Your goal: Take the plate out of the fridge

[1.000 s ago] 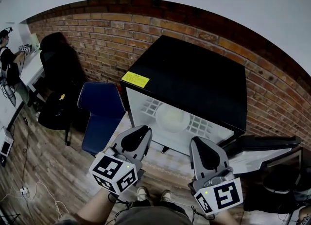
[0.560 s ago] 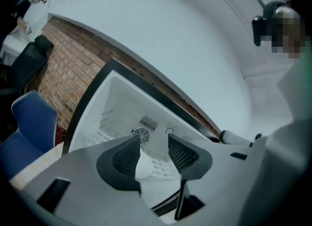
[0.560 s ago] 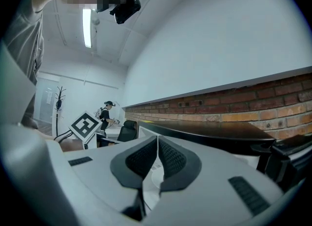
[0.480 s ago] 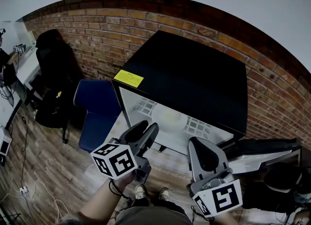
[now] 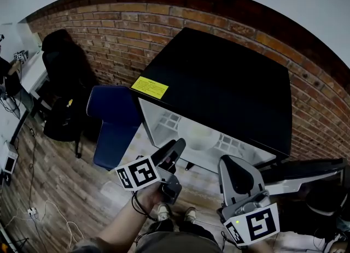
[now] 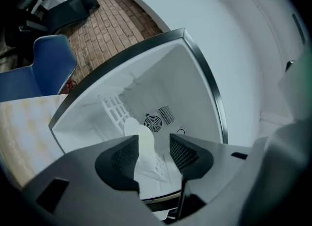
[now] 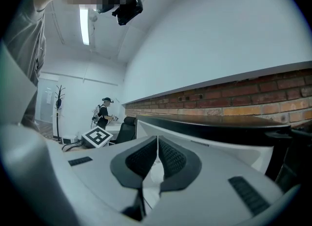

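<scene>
The plate [image 5: 199, 135], at twelve o'clock in the fridge [image 5: 229, 77], is faced by the left hand-held gripper [image 6: 154, 148], jaws just opened and empty. The right hand-held gripper [image 7: 157, 156] is closed. Next, the plate's rim must be reached and clamped.

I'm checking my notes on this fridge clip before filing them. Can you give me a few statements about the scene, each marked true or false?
1. The fridge stands open. True.
2. The plate lies on the floor. False: it sits inside the fridge.
3. The left tool is open and holds nothing. True: its jaws have just been opening, and nothing is between them.
4. The right tool grips the plate. False: its jaws are together on nothing.
5. A blue chair stands beside the fridge. True.
</scene>
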### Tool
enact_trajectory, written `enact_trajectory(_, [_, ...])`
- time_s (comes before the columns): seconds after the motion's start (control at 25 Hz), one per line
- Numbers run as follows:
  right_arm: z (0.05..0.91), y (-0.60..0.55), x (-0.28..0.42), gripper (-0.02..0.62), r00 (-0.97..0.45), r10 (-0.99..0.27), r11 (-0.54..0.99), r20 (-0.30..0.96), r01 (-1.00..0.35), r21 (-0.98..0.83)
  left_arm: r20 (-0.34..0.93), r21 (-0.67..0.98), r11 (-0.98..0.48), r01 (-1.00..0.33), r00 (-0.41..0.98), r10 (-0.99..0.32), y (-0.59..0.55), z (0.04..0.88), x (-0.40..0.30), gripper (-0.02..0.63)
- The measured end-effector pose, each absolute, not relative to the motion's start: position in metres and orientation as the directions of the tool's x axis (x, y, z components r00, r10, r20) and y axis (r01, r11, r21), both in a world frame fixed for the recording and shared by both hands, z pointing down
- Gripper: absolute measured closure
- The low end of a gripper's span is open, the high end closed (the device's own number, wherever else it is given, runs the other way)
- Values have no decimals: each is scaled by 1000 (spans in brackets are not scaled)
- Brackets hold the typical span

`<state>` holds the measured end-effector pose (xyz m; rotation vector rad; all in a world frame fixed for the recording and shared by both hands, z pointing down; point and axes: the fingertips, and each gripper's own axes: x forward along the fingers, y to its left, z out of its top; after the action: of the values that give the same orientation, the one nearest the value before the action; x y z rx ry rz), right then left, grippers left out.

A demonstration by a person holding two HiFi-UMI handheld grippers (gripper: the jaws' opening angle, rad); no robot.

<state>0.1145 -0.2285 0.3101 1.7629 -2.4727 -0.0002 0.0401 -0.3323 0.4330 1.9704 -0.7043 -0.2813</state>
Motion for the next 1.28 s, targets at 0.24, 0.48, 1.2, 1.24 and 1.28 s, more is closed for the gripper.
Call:
enact_trajectory(0.24, [323, -239, 118, 565, -312, -944, 319, 109, -946, 50, 133, 909, -255, -329, 810, -572, -342, 466, 43, 420])
enact_trajectory(0.48, [331, -242, 120, 563, -299, -944, 308, 141, -951, 44, 152, 938, -185, -293, 828, -539, -344, 485, 54, 420])
enact_trajectory(1.2, [352, -252, 132, 563, -268, -946, 276, 184, -961, 19, 167, 976, -49, -213, 872, -461, -351, 511, 90, 422])
enact_trajectory(1.24, [352, -252, 132, 564, -267, -946, 275, 184, -961, 18, 169, 977, -39, -210, 870, -462, -350, 512, 90, 422])
enact_trajectory(1.28, [352, -251, 133, 565, -267, -946, 274, 185, -961, 17, 170, 978, -32, -208, 870, -464, -350, 512, 91, 424])
